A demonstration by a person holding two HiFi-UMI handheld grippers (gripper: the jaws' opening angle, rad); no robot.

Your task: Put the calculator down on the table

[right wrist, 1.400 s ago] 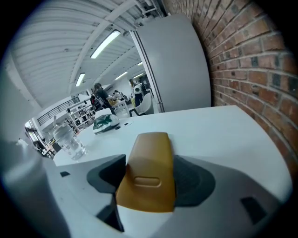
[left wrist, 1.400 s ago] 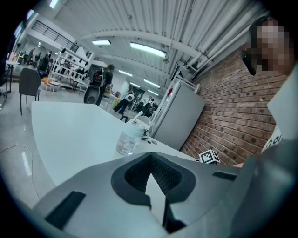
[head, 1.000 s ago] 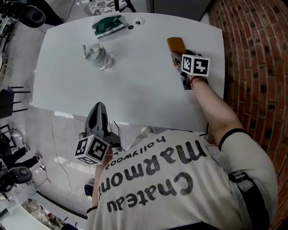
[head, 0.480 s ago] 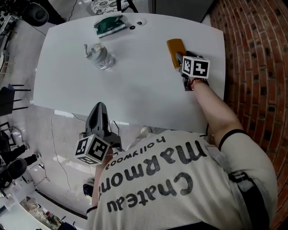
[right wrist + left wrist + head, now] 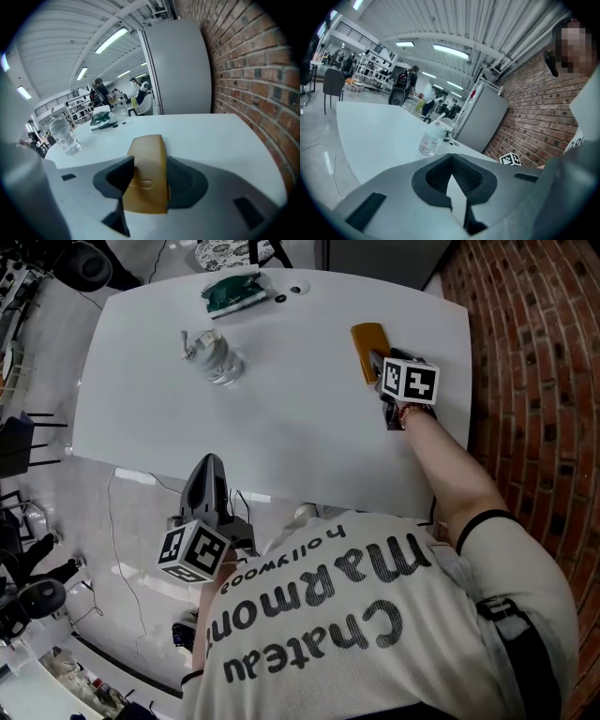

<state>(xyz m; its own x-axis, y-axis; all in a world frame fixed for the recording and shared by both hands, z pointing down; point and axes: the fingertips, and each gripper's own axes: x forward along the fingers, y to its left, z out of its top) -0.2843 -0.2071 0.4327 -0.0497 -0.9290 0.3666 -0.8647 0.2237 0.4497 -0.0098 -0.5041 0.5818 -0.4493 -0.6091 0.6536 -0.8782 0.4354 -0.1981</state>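
Clamping the yellow calculator [image 5: 367,338], right gripper [image 5: 147,180], jaws just closing; left gripper [image 5: 451,164], jaws together, empty

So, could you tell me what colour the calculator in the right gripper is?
The flat calculator is mustard yellow, clearest in the right gripper view.

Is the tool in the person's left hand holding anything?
No: the left gripper has its jaws together at the tips with nothing between them.

- calculator [image 5: 146,176]: mustard yellow
- table [image 5: 281,409]: plain white
- wall [image 5: 534,381]: red-brown (a regular brick pattern)
- shirt [image 5: 441,652]: off-white with black lettering
- bundle [image 5: 232,292] at the table's far edge: dark green
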